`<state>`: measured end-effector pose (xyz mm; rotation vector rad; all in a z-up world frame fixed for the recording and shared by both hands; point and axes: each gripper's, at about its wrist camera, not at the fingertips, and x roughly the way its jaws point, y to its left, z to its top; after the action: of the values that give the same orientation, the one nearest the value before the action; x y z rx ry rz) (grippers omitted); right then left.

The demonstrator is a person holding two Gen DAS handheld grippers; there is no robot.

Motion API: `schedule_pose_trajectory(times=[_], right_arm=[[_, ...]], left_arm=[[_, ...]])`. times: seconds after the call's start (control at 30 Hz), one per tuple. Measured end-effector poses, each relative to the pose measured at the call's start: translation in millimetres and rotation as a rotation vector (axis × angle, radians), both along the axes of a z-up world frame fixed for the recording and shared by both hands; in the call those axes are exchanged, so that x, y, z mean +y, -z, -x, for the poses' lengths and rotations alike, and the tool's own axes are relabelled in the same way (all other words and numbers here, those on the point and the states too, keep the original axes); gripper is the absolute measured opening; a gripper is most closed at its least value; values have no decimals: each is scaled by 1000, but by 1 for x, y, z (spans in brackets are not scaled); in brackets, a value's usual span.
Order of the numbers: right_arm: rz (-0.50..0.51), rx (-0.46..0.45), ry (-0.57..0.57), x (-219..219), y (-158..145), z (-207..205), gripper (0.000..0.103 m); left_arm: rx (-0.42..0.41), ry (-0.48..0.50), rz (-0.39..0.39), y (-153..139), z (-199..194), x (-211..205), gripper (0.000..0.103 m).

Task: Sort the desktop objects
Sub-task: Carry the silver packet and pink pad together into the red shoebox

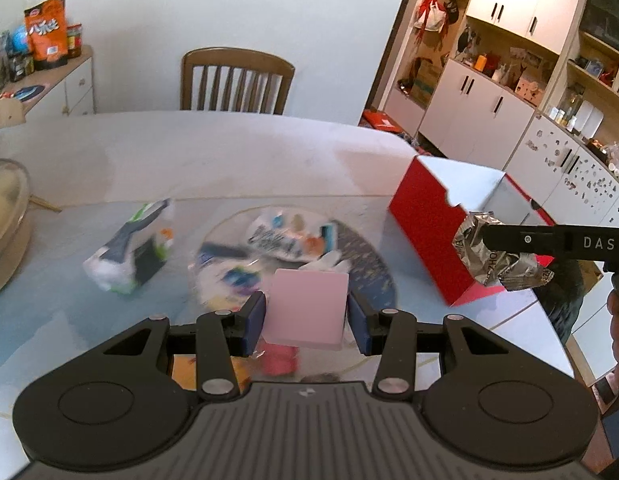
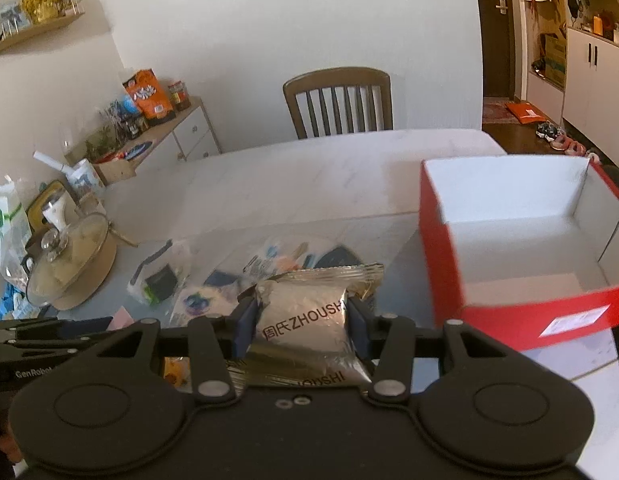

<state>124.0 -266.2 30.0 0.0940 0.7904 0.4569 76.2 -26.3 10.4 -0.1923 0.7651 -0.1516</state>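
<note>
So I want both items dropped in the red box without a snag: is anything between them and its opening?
Nothing visible blocks the way. The right gripper holds the silver snack packet just left of the red box, whose top is open and interior bare. The left gripper holds the pink card, farther left.

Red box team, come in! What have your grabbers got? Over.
Left gripper shut on pink pad. Right gripper shut on silver snack packet. Red box open, nothing inside. Path to it clear. Over.
</note>
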Motion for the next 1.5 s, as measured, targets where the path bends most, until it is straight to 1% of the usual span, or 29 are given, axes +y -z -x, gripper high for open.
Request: schedule_pose_trajectory(times=[0.1,0.37,0.53,0.9,1.07,1.2,1.33,1.5], right_arm=[[-7,-16,-8,-18,-6,-9,47],[3,-45,1,-60,-13,-34,47],[12,-51,27,-85,-11,-46,47],[29,-44,92,-141,-2,-75,47],[45,-31,120,-167,6,-91,47],[68,-6,131,-181,15,-108,47],[97,8,127,-186,23,-121,47],[138,20,114,-188,34,-137,47]], left_arm=[[-12,7,3,-7,-11,-18,43],[-34,56,-23,-16,-42,-73,43],[-47,109,-36,-21,-63,-110,43],[-65,248,-83,-21,-113,-196,43],[-60,305,-115,-16,-133,-230,43],[-43,337,-139,-7,-149,-249,43],[-13,361,-174,5,-164,-264,43],[32,385,-199,19,-182,-276,43]])
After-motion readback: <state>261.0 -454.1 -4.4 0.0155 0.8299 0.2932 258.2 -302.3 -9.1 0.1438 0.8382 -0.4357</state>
